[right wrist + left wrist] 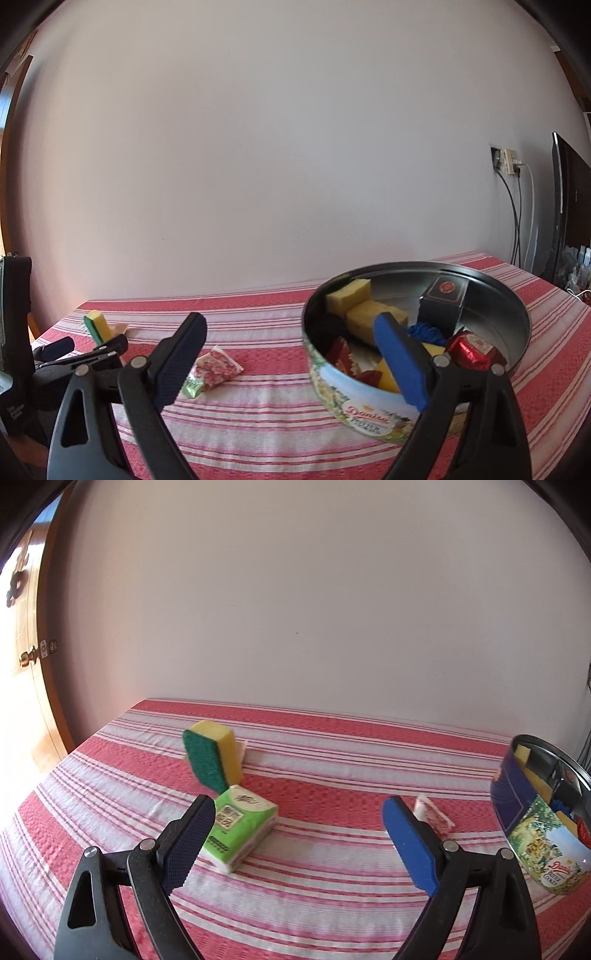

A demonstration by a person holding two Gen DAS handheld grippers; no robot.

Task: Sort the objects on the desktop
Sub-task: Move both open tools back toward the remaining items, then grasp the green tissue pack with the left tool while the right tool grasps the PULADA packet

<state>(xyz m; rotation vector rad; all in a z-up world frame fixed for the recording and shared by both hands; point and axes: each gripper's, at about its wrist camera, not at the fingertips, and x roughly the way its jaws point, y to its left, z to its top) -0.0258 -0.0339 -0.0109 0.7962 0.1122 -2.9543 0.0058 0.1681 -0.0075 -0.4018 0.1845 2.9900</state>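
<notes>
The left gripper (299, 808) hangs over the striped tablecloth (314, 886) with its jaws spread wide and nothing between them; just beyond its left finger lies a green tissue pack (240, 829), with a yellow-and-green sponge (214, 757) standing on edge right behind that, and a small pink sachet (432, 814) peeks past its right finger. The right gripper (291, 326) is equally wide and empty, its right finger in front of the open cookie tin (369, 406) holding sponges and wrapped sweets, the sachet lying near its left finger
</notes>
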